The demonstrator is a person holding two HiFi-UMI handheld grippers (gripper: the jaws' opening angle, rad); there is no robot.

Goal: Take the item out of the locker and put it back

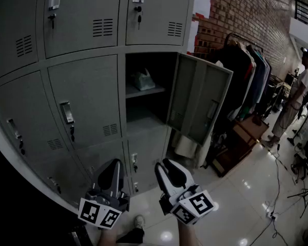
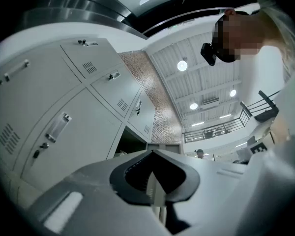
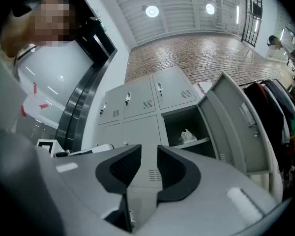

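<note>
The item (image 1: 142, 80), a pale crumpled bundle, lies on the shelf (image 1: 150, 91) inside the open locker (image 1: 143, 121), whose door (image 1: 197, 102) swings out to the right. Both claws hover low, well apart from it. The left claw (image 1: 114, 164) is pressed together and empty. The right claw (image 1: 162, 165) is slightly spread with nothing between its jaws.

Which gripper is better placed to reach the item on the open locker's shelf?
Probably right: the right gripper has jaws slightly apart and sees the item on the shelf; the left gripper is shut.
</note>
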